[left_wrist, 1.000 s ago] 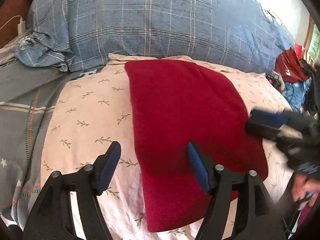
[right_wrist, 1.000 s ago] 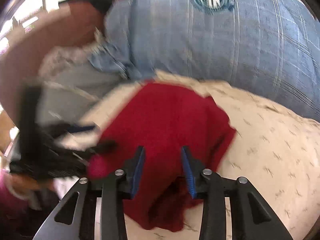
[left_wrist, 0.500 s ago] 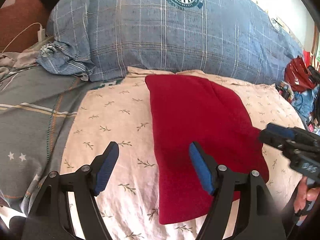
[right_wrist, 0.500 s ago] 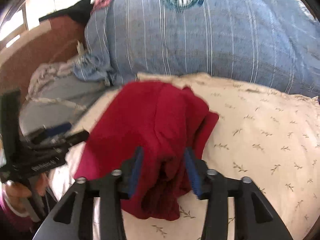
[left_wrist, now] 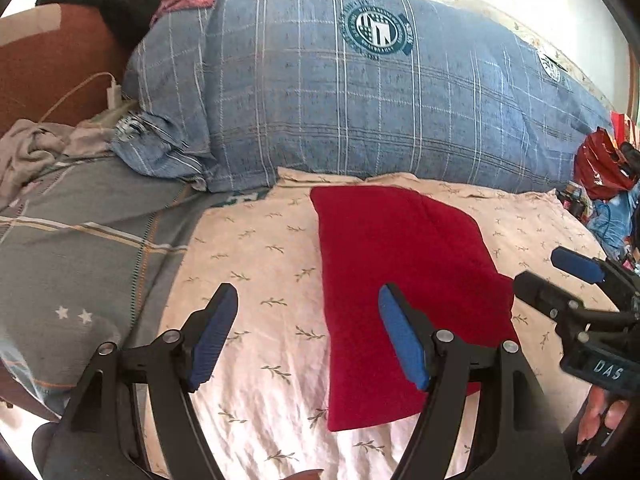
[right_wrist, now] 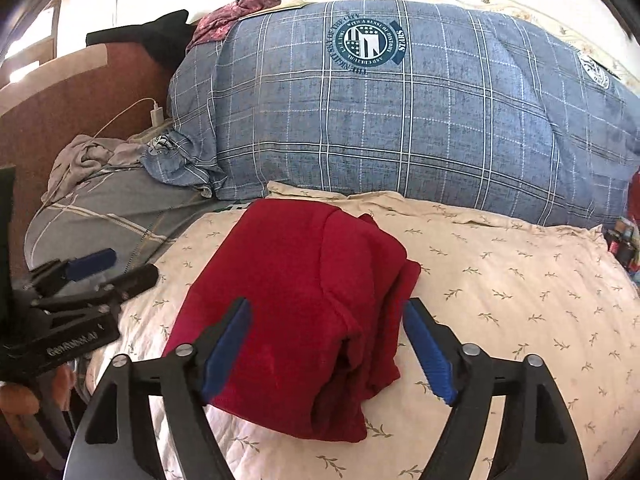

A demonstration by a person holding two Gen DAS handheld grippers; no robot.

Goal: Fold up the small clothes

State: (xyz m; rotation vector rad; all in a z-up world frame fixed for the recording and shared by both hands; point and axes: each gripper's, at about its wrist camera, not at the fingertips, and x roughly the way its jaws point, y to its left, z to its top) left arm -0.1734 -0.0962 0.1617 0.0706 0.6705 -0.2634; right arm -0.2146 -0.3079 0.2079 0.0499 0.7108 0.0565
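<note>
- The left gripper [left_wrist: 308, 330], black with blue pads, hangs over the bed. Its two fingers stand wide apart and nothing is between them.
- One blue pad [left_wrist: 402, 344] of the left gripper hovers in front of the left edge of the cloth. The other pad is over bare sheet, at about 9 o'clock from the cloth.
- The right gripper [right_wrist: 326, 344], also black with blue pads, hangs over the near end of the cloth. Its jaws are opening. The cloth shows between them, but the pads do not press on it.
- A hand [left_wrist: 600, 416] holds the right gripper's handle, at about 3 o'clock in the left camera's view.
- The folded dark red soft cloth [right_wrist: 304, 312] lies flat on the bed, in the middle. It is a long folded bundle. Its loose layers bunch up along the side at 3 o'clock.
- The cream bed sheet with little leaf sprigs [right_wrist: 520, 288] is under the cloth.
- A grey blanket with stripes and white stars [left_wrist: 80, 256] lies at 9 o'clock from the cloth.
- A big blue checked pillow with a round green badge [right_wrist: 400, 120] sits at 12 o'clock, just behind the cloth's far end.
- A white charger with a cable [right_wrist: 156, 114] rests at about 10 o'clock, beside the pillow.
- A red bag [left_wrist: 596, 164] sits far off at 2 o'clock.
</note>
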